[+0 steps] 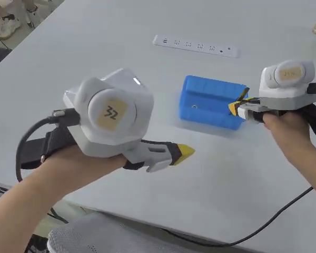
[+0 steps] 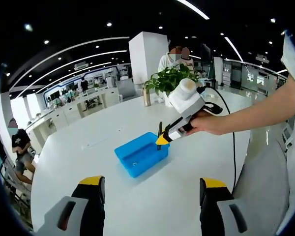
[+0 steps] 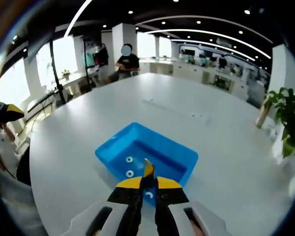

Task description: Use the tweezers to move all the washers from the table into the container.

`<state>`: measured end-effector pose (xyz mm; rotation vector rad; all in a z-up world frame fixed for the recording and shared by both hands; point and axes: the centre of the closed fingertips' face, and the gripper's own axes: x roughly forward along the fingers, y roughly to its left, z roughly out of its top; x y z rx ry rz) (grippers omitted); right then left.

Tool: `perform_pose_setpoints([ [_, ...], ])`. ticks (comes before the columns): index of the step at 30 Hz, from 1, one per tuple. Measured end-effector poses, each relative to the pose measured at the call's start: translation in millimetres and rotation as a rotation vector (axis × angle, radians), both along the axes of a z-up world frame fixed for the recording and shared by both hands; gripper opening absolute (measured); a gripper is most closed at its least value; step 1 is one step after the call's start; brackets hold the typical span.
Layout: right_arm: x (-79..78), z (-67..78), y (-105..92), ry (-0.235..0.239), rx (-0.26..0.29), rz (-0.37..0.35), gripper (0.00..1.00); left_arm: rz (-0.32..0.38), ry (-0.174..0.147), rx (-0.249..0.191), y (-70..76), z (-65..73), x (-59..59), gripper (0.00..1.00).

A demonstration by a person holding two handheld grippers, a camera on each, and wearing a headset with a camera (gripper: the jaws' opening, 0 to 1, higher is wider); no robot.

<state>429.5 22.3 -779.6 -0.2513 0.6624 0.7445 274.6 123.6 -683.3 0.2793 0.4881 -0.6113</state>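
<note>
Right tongs (image 3: 148, 184) clamped on tweezers (image 3: 148, 169) over blue container (image 3: 185, 169), washers (image 3: 129, 160) inside; left tongs (image 2: 153, 182) wide apart, empty.

Table (image 1: 95, 52) bare between container (image 1: 208, 100) and power strip (image 1: 196, 46): open lane. Strip of table on container's near side open too. Right gripper (image 1: 234, 107), clamped on tweezers (image 3: 148, 168), hangs over container's right end, blocks that side. Cable (image 1: 268, 224) crosses near table edge.
</note>
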Motion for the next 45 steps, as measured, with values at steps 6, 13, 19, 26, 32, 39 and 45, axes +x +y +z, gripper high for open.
perform_pose_setpoints([
  [6, -22.9, 42.0, -0.5, -0.082, 0.044, 0.009, 0.05, -0.059, -0.028, -0.013, -14.9, 18.7, 4.5, 0.64],
  [13, -58.5, 65.8, 5.0, -0.117, 0.063, 0.061, 0.05, -0.145, -0.029, -0.035, -39.9, 29.2, 3.0, 0.45],
  [19, -102.8, 66.7, 17.9, -0.127, 0.01, 0.187, 0.05, -0.228, -0.046, -0.03, -64.1, 36.9, -1.8, 0.34],
  [26, -135.4, 59.2, 27.6, -0.127, -0.044, 0.27, 0.05, -0.31, -0.048, -0.011, -81.3, 39.0, -4.4, 0.23],
  [32, -154.1, 48.7, 30.5, -0.119, -0.073, 0.32, 0.05, -0.379, -0.04, 0.019, -90.8, 32.2, -15.8, 0.13],
  [39, -173.0, 40.0, 32.5, -0.127, -0.13, 0.37, 0.05, -0.445, -0.008, 0.055, -100.9, 12.4, -29.2, 0.06],
  [45, -177.4, 32.3, 30.2, -0.174, -0.22, 0.415, 0.05, -0.473, 0.009, 0.117, -101.7, -7.4, -35.5, 0.02],
])
